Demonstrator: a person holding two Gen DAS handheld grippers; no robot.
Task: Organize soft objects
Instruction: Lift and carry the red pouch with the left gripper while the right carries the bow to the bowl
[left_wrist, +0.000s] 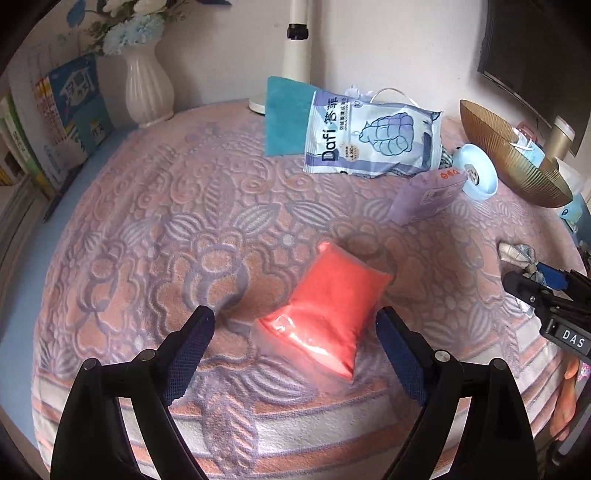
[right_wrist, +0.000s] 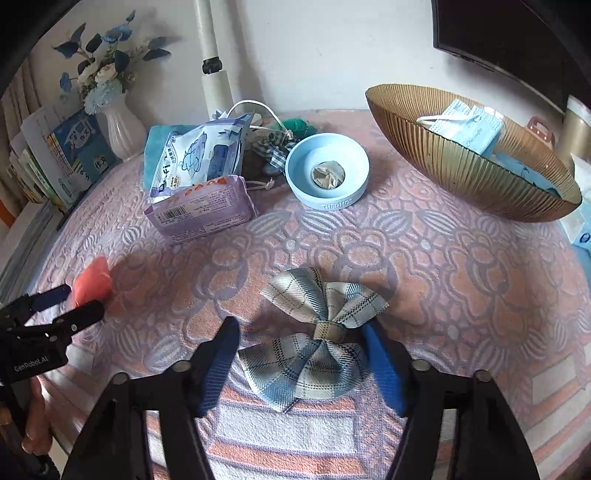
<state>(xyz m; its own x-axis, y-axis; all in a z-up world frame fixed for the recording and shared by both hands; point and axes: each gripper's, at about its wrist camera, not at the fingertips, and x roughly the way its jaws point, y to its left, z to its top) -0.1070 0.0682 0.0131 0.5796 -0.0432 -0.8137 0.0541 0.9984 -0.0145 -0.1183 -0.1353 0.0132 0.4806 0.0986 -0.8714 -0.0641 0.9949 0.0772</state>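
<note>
A soft coral-red packet (left_wrist: 328, 310) lies on the patterned cloth between the fingers of my left gripper (left_wrist: 295, 325), which is open around it. It also shows in the right wrist view (right_wrist: 92, 282). A blue-and-cream plaid bow (right_wrist: 314, 336) lies between the fingers of my right gripper (right_wrist: 301, 332), which is open around it. The gold ribbed bowl (right_wrist: 461, 170) at the back right holds face masks (right_wrist: 465, 125).
A Dafi wipes pack (left_wrist: 369, 136) on a teal cloth (left_wrist: 284, 118), a purple tissue pack (right_wrist: 203, 210) and a light blue dish (right_wrist: 327, 171) sit at the back. A white vase (left_wrist: 147, 88) and books (left_wrist: 62, 122) stand left. A lamp post (left_wrist: 295, 48) rises behind.
</note>
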